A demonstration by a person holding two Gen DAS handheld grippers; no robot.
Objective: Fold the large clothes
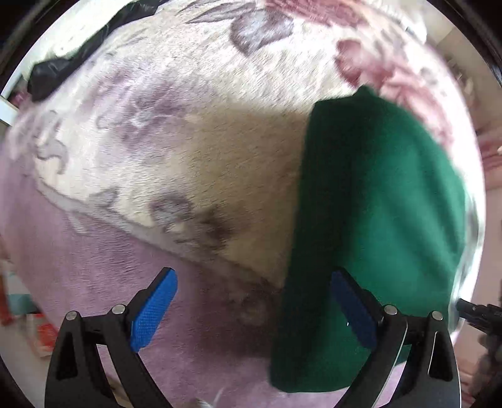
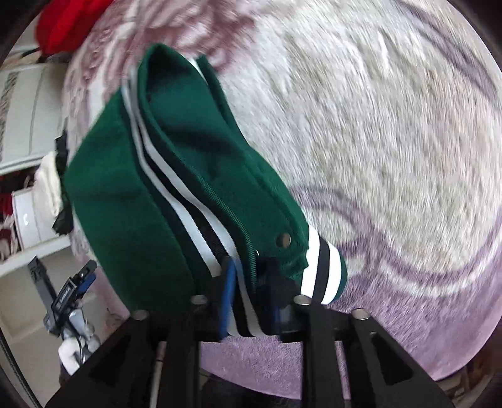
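Green jacket [image 2: 131, 201], soft and bulky: right gripper [image 2: 251, 295] clamping striped hem, left gripper [image 1: 254, 301] hanging apart.

A fuzzy floral blanket [image 1: 194, 131] is covering the bed, black fabric [image 1: 69, 62] is lying at its edge, and something red [image 2: 72, 22] is sitting behind.

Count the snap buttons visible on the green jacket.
1. A brass snap button sits on the green jacket near the striped hem, just above the right claw. Folded layers may hide others.
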